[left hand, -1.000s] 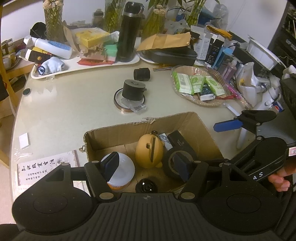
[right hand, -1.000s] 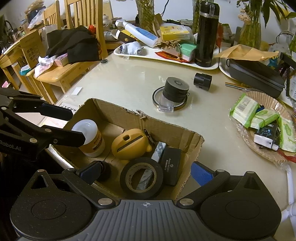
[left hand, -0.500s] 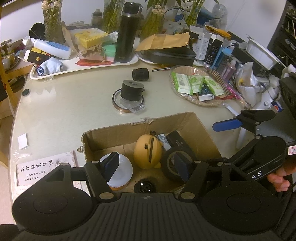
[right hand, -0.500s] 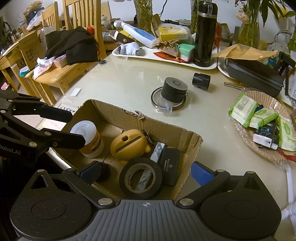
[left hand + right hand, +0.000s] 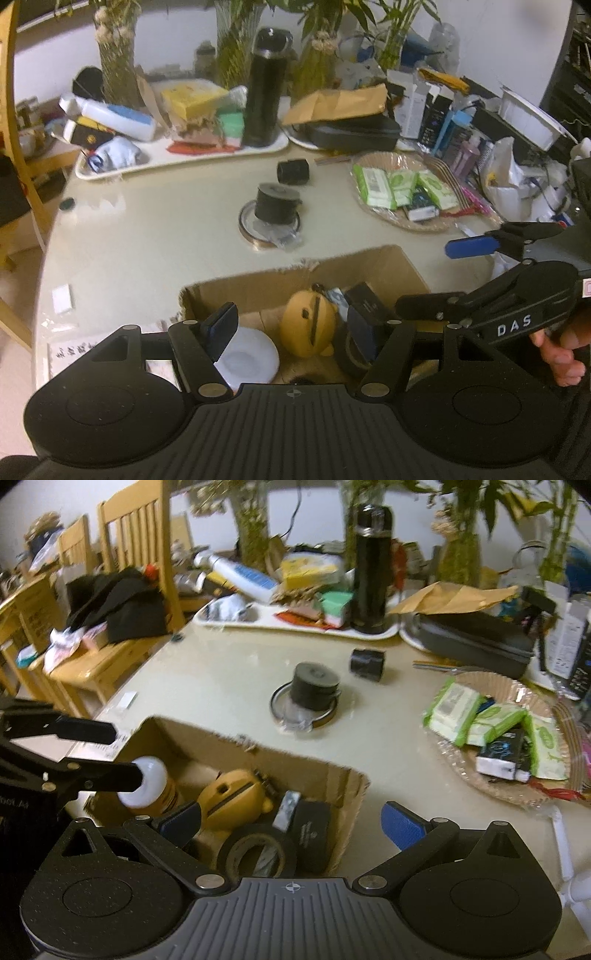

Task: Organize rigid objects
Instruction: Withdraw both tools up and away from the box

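Note:
An open cardboard box on the beige table holds a yellow slotted figure, a white-lidded jar, a black tape roll and a small black case. My left gripper hovers over the box's near side, open, with nothing between its pads. My right gripper is open too and straddles the box's right wall without pressing on it. A black cylinder on a ring and a smaller black cylinder stand on the table beyond the box.
A white tray with a tall black flask, bottles and packets lines the far edge. A wicker basket of green packs sits right. Wooden chairs stand left. Bare tabletop lies between box and tray.
Both views have tilted up a little, so the box sits lower in each. Neither gripper's jaws have changed, and nothing in the box or on the table has moved.

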`<state>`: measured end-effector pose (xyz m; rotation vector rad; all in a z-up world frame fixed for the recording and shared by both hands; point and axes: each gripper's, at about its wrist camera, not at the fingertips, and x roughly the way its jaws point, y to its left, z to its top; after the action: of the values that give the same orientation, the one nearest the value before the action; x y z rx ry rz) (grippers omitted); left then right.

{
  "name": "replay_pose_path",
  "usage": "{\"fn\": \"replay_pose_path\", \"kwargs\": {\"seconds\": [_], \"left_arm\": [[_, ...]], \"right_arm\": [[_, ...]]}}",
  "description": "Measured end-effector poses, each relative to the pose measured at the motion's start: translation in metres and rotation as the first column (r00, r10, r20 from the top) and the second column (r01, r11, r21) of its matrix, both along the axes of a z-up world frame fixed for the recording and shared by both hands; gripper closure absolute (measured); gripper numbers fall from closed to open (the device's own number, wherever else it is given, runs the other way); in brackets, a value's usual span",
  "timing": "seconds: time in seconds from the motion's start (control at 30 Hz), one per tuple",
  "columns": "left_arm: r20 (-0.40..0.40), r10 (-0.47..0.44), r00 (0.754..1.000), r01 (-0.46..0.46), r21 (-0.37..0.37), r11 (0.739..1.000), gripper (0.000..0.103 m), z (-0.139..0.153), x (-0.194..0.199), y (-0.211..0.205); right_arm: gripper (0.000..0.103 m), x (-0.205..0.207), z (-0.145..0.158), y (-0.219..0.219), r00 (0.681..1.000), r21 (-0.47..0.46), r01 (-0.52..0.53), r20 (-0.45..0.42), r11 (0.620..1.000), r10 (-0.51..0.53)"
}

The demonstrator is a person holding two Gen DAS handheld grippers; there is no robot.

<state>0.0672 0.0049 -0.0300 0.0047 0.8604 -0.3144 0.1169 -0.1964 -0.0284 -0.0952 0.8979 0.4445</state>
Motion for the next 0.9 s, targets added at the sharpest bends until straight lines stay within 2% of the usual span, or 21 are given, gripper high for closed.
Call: {"fn": "replay_pose_path", "kwargs": {"seconds": [0.23, 0.33, 0.9], "left_arm": [[0.077, 0.05, 0.996, -0.055, 0.06, 0.997, 0.038, 0.006, -0.001, -0.004], [0.085, 0.059, 0.995, -0.065, 0.067, 0.996, 0.038, 0.006, 0.0, -0.004], [0.096, 0.077, 0.992, -0.083, 0.057, 0.995, 0.038, 0.003, 0.005, -0.001]], "right_arm": [[0.0, 0.005, 0.006, -0.014, 0.994, 0.021, 0.099, 0.05, 0.995, -0.1], [0.0, 0.007, 0.007, -0.018, 0.991, 0.035, 0.125, 0.05, 0.992, -0.126], [0.0, 0.013, 0.005, -0.018, 0.992, 0.041, 0.119, 0.046, 0.992, -0.121]]}}
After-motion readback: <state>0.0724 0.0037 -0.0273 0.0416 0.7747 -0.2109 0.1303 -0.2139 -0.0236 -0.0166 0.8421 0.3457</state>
